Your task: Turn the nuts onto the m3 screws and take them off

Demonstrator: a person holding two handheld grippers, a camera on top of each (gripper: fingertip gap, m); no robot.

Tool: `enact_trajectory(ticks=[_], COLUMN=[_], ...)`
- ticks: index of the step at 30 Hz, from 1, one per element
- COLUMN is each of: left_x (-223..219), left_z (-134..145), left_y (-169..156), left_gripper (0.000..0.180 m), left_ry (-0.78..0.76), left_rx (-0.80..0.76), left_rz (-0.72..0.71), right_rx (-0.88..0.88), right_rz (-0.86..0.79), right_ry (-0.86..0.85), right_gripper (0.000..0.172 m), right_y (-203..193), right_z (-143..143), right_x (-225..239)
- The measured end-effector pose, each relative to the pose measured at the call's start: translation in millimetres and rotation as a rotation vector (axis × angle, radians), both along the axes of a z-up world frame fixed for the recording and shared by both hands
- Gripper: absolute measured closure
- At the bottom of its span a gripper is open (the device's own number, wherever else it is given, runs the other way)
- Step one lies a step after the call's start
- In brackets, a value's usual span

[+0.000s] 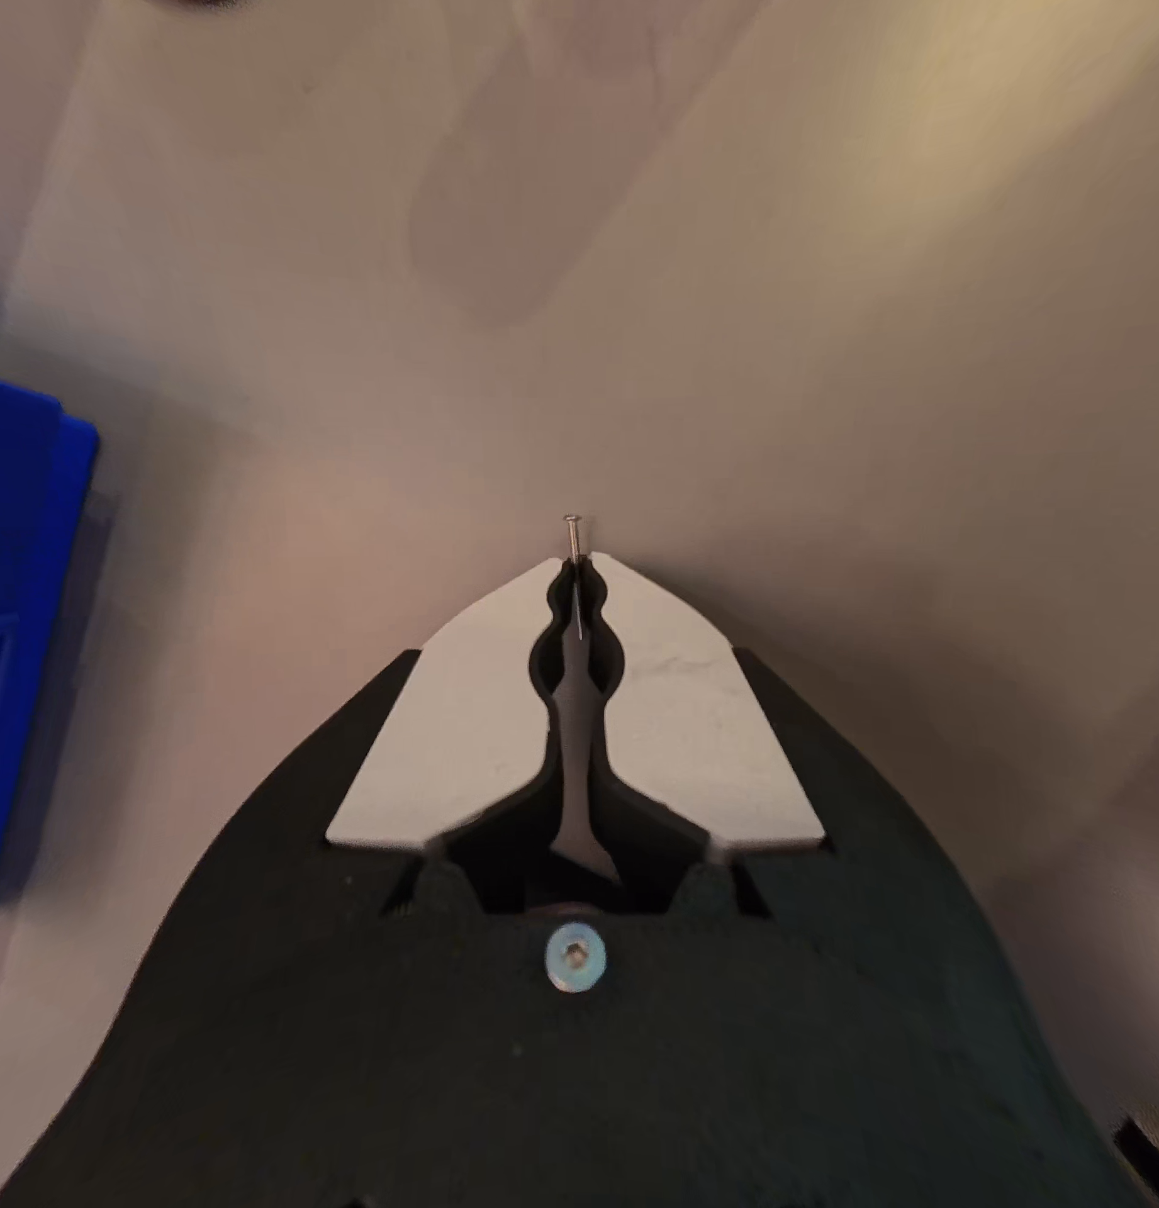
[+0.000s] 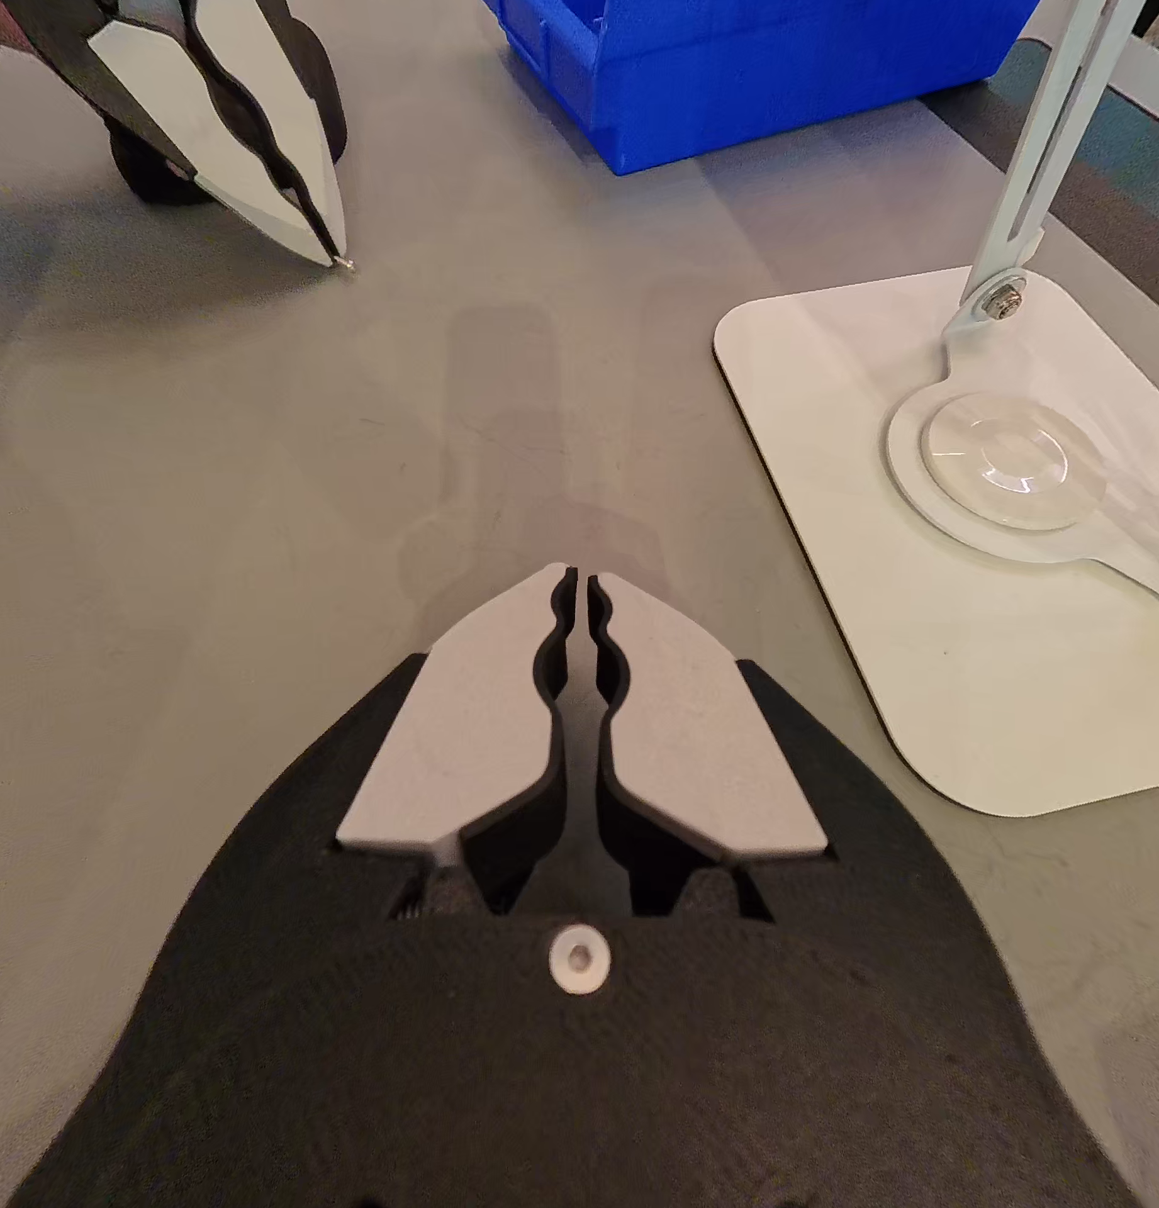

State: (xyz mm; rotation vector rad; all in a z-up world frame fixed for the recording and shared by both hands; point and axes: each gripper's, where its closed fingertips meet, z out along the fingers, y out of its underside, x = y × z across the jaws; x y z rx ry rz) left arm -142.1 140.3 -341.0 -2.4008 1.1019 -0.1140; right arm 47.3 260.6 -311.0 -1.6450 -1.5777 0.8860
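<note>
My left gripper (image 1: 578, 561) is shut on a small silver screw (image 1: 573, 539). The screw's shaft is pinched between the fingertips and its head points forward, away from the camera, over the grey table (image 1: 825, 327). The right wrist view shows the left gripper (image 2: 334, 256) at the upper left, tips down close to the table, with the screw's end (image 2: 348, 265) poking out. My right gripper (image 2: 580, 575) hovers over the table's middle with its fingertips almost together and nothing between them. No nut is in view.
A blue bin (image 2: 760, 72) stands at the back of the table and shows at the left edge of the left wrist view (image 1: 21, 621). A white stand base (image 2: 956, 654) with a slanted arm (image 2: 1034, 150) and a clear lens (image 2: 1015, 464) lies to the right. Left tips to right tips: about 25 centimeters.
</note>
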Motion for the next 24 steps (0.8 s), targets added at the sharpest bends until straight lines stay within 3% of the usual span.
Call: enact_trajectory(ticks=[4, 10, 18, 24], left_x=[12.9, 41.8, 63.7, 101.6], left_z=[32.1, 97.9, 119.2, 132.9], left_y=[20.2, 35.4, 44.0, 56.3], left_gripper=[0.179, 0.179, 0.179, 0.179], left_ry=[-0.131, -0.643, -0.955, -1.203], left_rx=[0.138, 0.280, 0.265, 0.216], left_rz=[0.024, 0.016, -0.019, -0.099], right_rx=[-0.001, -0.001, -0.012, -0.215], right_rz=[-0.001, -0.001, 0.003, 0.097], right_ry=[0.001, 0.003, 0.026, 0.300], right_gripper=[0.168, 0.168, 0.168, 0.164], right_y=[0.1, 0.0, -0.8, -20.6], right_z=[0.3, 0.8, 4.7, 45.8], right_x=[0.1, 0.1, 0.2, -5.6])
